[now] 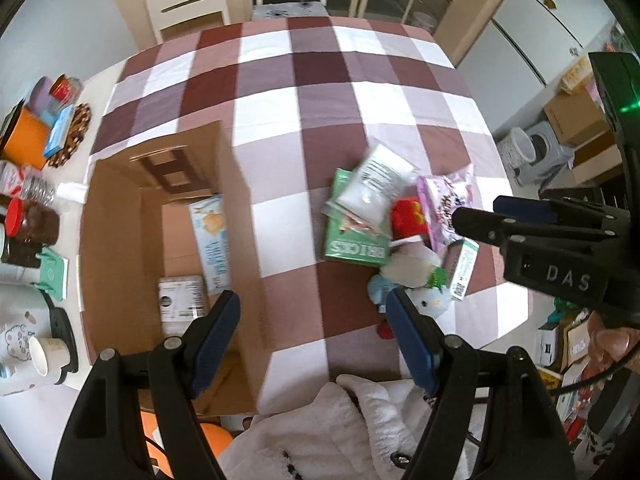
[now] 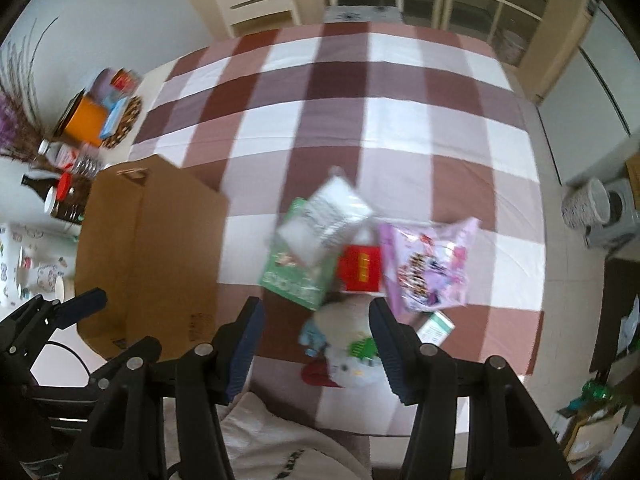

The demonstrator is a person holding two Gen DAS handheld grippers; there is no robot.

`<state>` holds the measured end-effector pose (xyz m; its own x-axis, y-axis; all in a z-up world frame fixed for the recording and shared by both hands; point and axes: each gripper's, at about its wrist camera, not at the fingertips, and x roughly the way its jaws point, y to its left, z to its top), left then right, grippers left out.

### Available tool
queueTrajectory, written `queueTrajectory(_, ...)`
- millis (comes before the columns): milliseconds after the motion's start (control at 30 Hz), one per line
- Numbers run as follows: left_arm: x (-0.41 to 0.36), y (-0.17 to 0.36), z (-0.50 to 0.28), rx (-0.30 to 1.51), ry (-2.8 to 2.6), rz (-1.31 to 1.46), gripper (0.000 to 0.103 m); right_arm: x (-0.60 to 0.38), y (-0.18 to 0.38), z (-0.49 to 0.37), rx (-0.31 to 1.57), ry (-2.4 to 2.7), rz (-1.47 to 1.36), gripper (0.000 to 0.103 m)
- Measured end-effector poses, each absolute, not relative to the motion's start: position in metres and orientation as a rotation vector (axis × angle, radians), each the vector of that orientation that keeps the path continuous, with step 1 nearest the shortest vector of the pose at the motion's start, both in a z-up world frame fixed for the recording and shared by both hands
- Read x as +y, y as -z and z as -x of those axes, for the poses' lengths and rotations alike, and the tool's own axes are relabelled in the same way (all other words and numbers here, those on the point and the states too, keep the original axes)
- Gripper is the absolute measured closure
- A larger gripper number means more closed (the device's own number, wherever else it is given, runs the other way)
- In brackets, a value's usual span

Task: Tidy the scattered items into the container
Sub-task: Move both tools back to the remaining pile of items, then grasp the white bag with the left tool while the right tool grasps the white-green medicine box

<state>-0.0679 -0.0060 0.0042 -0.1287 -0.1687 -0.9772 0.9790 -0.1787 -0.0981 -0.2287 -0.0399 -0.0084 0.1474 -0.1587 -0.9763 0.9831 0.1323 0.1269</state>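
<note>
Left claw (image 1: 314, 332): apart, empty, above open brown cardboard box (image 1: 120, 240)
Right claw (image 2: 316, 344): apart, empty, above white plush toy (image 2: 348, 320)

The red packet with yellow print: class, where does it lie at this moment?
In the right wrist view the red packet lies in the pile on the checked tablecloth, right of the green box and left of the purple snack bag, above the white plush toy.

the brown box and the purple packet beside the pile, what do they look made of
The brown box looks like plain corrugated cardboard, matte: raw tan walls, folded flaps and a cut handle slot. The purple packet seems to be thin printed plastic film, glossy: it shows wrinkles, crimped ends and bright highlights, though blur hides its finer detail.
</note>
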Motion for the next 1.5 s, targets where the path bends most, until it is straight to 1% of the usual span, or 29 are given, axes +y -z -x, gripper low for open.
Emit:
queueTrajectory(333, 0.000, 0.010, 0.129, 1.055, 1.561, -1.205, 0.027, -0.026, 0.028, 0.301, 1.015, 1.169, -1.163, 0.047)
queueTrajectory(733, -0.024, 0.031, 0.183, 0.969, 1.566, -1.189, 0.027, -0.013, 0.059, 0.348, 1.000, 1.208, -1.252, 0.046)
queueTrajectory(1133, -0.071, 0.073, 0.178, 0.937, 1.515, -1.161, 0.026, -0.002, 0.119, 0.360, 0.997, 1.246, -1.403, 0.044)
queueTrajectory(1300, -0.090, 0.086, 0.172, 0.935, 1.518, -1.156, 0.020, -0.004, 0.141, 0.356, 1.013, 1.249, -1.439, 0.044)
queueTrajectory(1500, -0.106, 0.111, 0.176, 0.937, 1.536, -1.210, 0.019, -0.008, 0.162, 0.353, 1.053, 1.259, -1.455, 0.041)
